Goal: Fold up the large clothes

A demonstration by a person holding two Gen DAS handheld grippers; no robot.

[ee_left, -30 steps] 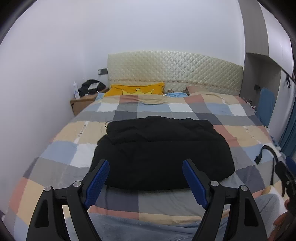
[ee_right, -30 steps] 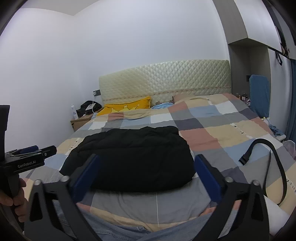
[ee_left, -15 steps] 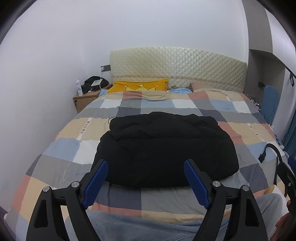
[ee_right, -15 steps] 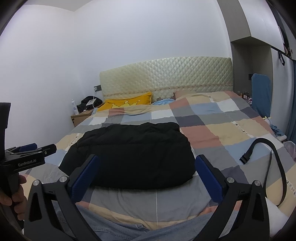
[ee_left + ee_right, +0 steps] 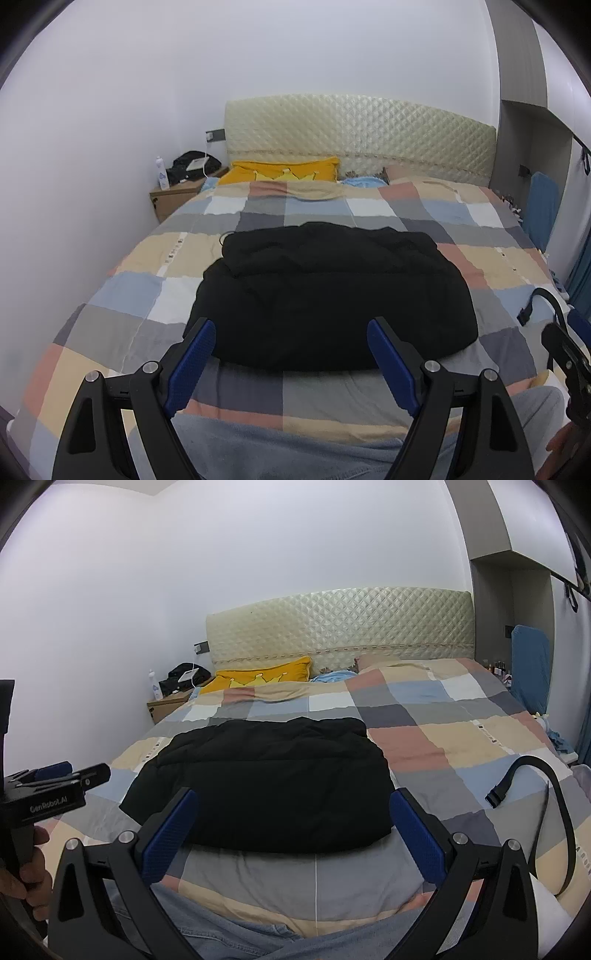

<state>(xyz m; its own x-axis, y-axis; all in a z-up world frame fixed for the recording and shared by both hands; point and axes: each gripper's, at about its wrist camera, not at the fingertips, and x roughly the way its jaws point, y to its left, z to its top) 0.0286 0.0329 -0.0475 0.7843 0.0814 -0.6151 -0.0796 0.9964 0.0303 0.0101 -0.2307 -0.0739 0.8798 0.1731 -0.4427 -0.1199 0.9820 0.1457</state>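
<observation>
A large black padded garment (image 5: pixel 332 291) lies folded into a thick rectangle on the checked bedspread (image 5: pixel 122 295); it also shows in the right wrist view (image 5: pixel 269 779). My left gripper (image 5: pixel 291 328) is open and empty, held above the near edge of the bed, short of the garment. My right gripper (image 5: pixel 293 797) is open and empty too, also short of the garment's near edge. The left gripper's body (image 5: pixel 48 794) shows at the left edge of the right wrist view.
A black strap (image 5: pixel 546 801) lies on the bed to the right. A yellow pillow (image 5: pixel 284 171) and the quilted headboard (image 5: pixel 354 136) are at the far end. A wooden nightstand (image 5: pixel 173 195) with a bottle stands far left. A blue chair (image 5: pixel 532 664) stands at the right.
Both grippers have risen and tilted slightly, so the bed sits lower in view. The garment has not moved. Both grippers stay open.
</observation>
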